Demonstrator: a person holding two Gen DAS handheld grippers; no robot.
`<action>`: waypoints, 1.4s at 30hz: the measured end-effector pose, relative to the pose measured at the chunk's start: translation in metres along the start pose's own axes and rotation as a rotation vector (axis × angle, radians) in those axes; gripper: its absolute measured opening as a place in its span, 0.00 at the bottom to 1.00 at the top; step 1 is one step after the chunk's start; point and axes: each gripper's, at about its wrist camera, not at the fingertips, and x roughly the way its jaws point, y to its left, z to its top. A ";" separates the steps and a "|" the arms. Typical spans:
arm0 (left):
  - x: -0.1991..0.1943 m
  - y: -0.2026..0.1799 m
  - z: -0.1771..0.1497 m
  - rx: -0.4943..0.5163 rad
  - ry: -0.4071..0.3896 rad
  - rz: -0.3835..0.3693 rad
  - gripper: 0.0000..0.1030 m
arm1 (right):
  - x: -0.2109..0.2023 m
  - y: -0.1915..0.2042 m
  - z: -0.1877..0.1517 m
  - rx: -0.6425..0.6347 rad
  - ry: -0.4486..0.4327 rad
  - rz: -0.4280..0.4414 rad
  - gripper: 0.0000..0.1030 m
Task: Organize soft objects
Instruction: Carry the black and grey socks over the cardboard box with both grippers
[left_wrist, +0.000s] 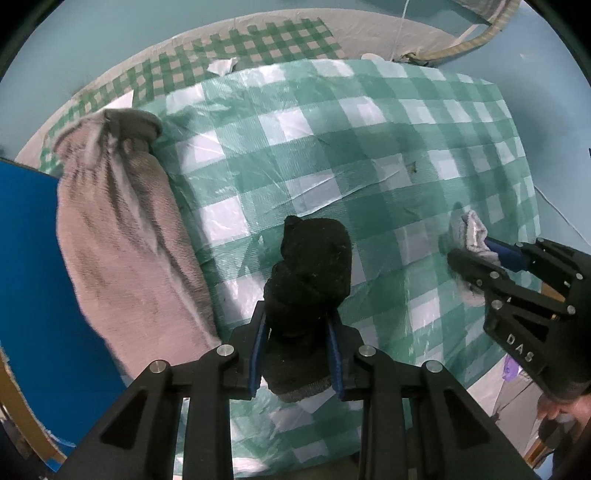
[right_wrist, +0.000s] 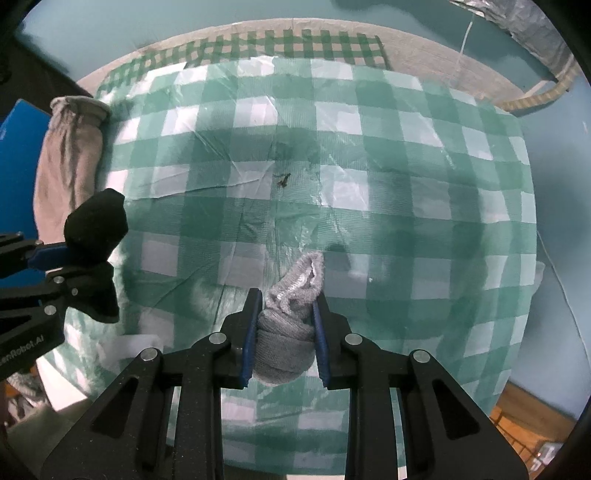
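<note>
At the far left edge a blue board borders the table, which is covered in a green-and-white checked plastic sheet. Just right of the board lies a long beige-grey sock, its long axis running near to far, cuff at the far end. Right of that, the left gripper is closed on a rolled black sock, which bulges out ahead of the blue finger pads and appears held above the sheet. Further right, the right gripper is clamped on a rolled grey sock, its open cuff pointing away from the gripper toward the far side. The 2 bundles sit well apart, side by side. Judging by the layout, the long sock on the left looks like the gathering spot: it lies left and slightly far of the left gripper, so the black sock is much the nearer of the 2 to it, while the grey sock would have to cross the whole middle of the table to join it.
</note>
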 end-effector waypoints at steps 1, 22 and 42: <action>-0.004 -0.007 -0.001 0.003 -0.004 0.002 0.28 | -0.004 -0.001 -0.001 -0.001 -0.004 0.004 0.24; -0.072 0.024 -0.036 -0.009 -0.107 -0.035 0.28 | -0.075 0.043 -0.007 -0.094 -0.083 0.061 0.24; -0.121 0.094 -0.089 -0.145 -0.178 -0.008 0.28 | -0.115 0.151 0.008 -0.289 -0.133 0.120 0.24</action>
